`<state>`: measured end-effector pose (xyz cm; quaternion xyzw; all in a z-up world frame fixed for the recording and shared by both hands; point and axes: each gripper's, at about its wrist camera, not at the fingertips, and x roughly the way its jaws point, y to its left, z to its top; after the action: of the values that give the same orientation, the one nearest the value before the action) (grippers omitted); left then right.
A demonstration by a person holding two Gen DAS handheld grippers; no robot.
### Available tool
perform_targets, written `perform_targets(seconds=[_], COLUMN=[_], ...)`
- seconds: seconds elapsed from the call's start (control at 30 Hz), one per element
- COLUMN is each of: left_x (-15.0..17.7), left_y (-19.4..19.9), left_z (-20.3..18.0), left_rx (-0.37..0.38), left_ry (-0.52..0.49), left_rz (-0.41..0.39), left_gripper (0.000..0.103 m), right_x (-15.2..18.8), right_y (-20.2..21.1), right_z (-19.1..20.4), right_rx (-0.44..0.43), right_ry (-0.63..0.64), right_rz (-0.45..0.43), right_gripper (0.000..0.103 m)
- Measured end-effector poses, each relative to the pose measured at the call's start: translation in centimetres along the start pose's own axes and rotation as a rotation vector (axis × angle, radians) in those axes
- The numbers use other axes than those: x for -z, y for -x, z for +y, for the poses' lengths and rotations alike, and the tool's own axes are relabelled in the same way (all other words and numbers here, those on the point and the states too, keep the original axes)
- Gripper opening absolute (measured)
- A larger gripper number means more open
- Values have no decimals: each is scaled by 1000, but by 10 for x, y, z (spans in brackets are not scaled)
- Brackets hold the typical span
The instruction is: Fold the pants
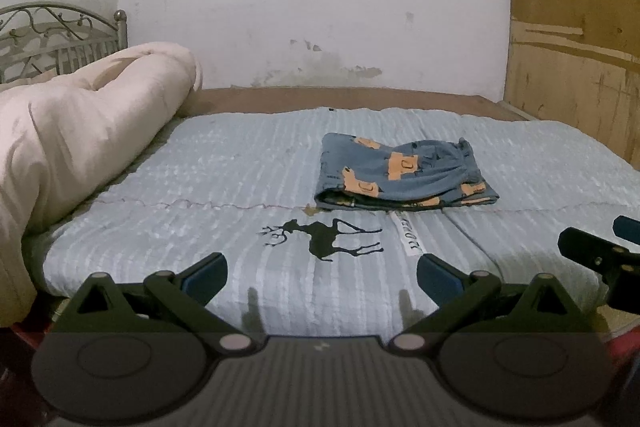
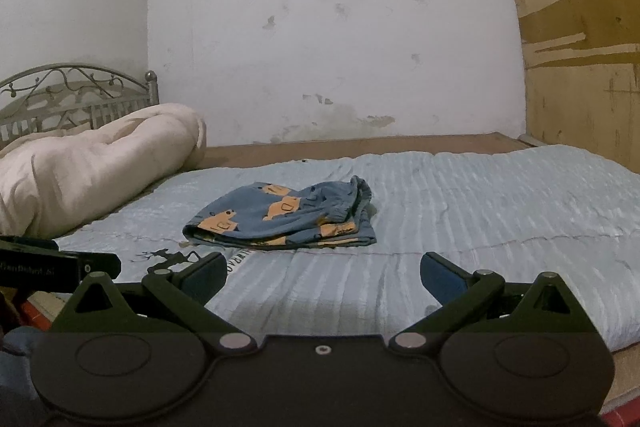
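Both black claws, left claw (image 1: pixel 322 277) and right claw (image 2: pixel 323 277), gape wide and empty above the pale-blue ribbed bedspread (image 1: pixel 224 163), where soft, light, blue orange-patched cotton pants (image 2: pixel 280 217) lie folded mid-bed, probably best pinched at a stacked edge.

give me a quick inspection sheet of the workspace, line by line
surface: pale blue ribbed bedspread with a black deer print, lying flat
job's things: blue pants with orange patches, folded into a compact stack, lying apart from both claws
clutter: rolled cream quilt at the left side
grippers: left claw open and empty; right claw open and empty, both over the near edge
cables: nothing seen
surroundings: stained white wall, metal scrollwork headboard, plywood panel
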<state>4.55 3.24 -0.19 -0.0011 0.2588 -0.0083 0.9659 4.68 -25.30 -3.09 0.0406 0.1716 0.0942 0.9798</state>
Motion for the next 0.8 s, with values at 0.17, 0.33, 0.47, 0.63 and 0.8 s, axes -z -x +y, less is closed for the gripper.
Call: perform_targets(seconds=[0.17, 0.33, 0.47, 0.63, 0.8], left_x=[2, 2, 1, 0, -1], left_y=[-1, -1, -1, -1, 0], left_z=[0, 1, 1, 0, 0], left_rx=[0, -3, -3, -20, -15], left_ry=[2, 7, 10, 10, 20], left_rz=[7, 10, 9, 9, 17], left_gripper=[102, 102, 102, 102, 102], right_x=[2, 2, 3, 3, 2], right_y=[-1, -1, -1, -1, -2], right_z=[0, 0, -1, -1, -1], right_rx=[-1, 0, 1, 0, 0], right_ry=[0, 0, 0, 1, 2], right_rz=[6, 8, 9, 11, 14], right_gripper=[102, 102, 102, 102, 102])
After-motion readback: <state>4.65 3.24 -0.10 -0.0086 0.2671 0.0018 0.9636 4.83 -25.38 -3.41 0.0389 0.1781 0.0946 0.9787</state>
